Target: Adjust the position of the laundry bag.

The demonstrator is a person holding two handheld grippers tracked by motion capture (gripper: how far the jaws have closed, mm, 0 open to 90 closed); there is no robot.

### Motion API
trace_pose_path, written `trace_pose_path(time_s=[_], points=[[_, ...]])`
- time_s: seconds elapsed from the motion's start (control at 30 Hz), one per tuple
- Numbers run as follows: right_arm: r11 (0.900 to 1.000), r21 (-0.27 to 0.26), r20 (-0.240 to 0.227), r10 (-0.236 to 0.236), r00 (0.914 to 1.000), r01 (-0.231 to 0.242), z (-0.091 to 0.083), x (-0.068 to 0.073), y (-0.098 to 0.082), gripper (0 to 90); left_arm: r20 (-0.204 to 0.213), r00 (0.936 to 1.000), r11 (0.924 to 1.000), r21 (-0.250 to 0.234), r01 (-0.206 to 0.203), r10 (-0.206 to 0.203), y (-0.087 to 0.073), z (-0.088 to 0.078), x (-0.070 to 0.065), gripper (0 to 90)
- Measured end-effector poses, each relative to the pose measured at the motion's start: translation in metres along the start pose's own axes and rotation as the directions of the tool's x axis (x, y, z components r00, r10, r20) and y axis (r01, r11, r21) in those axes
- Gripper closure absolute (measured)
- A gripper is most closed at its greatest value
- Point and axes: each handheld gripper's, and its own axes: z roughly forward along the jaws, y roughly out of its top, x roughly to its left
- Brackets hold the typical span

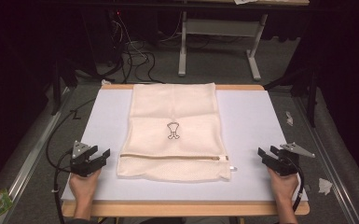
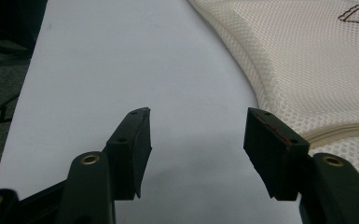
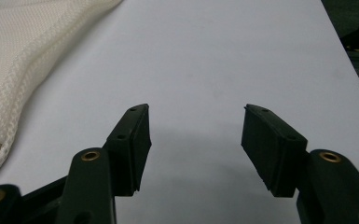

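Mesh laundry bag (image 1: pixel 173 130), cream-coloured, is laid flat along the middle of a white mat (image 1: pixel 251 121) that covers a wooden-edged table (image 1: pixel 186 208). A small dark printed emblem (image 1: pixel 173 130) is seen near the bag's centre, and a zipper (image 1: pixel 172 157) is run across its width close to the near end, with a small pull tab (image 1: pixel 233 167) at the bag's right edge.

The left gripper (image 1: pixel 98 156) is held by a hand (image 1: pixel 85 183) at the near left of the mat, just beside the bag's left edge and not touching it. Its jaws are spread apart with nothing between them. In the left gripper view, the gripper (image 2: pixel 196 130) is pointed over bare mat, with the bag's netted fabric (image 2: pixel 307 60) and a beige seam lying to the right.

The right gripper (image 1: pixel 266 154) is held by the other hand (image 1: pixel 283 184) at the near right of the mat, apart from the bag. Its jaws are likewise parted and empty. In the right gripper view, the gripper (image 3: pixel 196 128) is aimed across open mat, and the bag's edge (image 3: pixel 23 51) is seen at the upper left.

Cables (image 1: pixel 135 56) and a table frame (image 1: pixel 224 28) are seen on the floor beyond.
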Motion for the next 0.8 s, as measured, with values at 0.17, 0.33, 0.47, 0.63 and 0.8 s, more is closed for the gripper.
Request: trace_pose_path(time_s=[0.17, 0.33, 0.47, 0.63, 0.8], points=[[1.0, -0.001, 0.0, -0.002, 1.0, 0.002, 0.0, -0.0001, -0.0001, 43.1, 0.014, 0.9999, 0.9999, 0.008, 0.008, -0.008, 0.0003, 0.0006, 0.0014, 41.1], [1.0, 0.006, 0.014, -0.01, 0.9998, 0.01, 0.0005, 0.0025, 0.0001, 43.8, 0.011, 0.9999, 1.0, 0.0, 0.009, -0.009, 0.0001, -0.0001, 0.0014, 41.3], [1.0, 0.016, 0.016, -0.02, 0.9997, 0.019, 0.0014, 0.003, 0.0005, 43.1, 0.019, 0.9998, 0.9999, 0.005, 0.009, -0.01, 0.0004, 0.0002, 0.0018, 40.6], [1.0, 0.026, 0.016, -0.015, 0.9998, 0.015, 0.002, 0.0033, 0.0008, 42.7, 0.021, 0.9998, 1.0, 0.008, 0.003, -0.003, 0.0005, 0.0005, 0.0013, 40.4], [0.999, 0.027, 0.015, -0.022, 0.9996, 0.022, 0.0023, 0.0033, 0.001, 42.7, 0.03, 0.9995, 0.9999, 0.008, 0.013, -0.013, 0.0007, 0.0004, 0.0026, 40.7]])
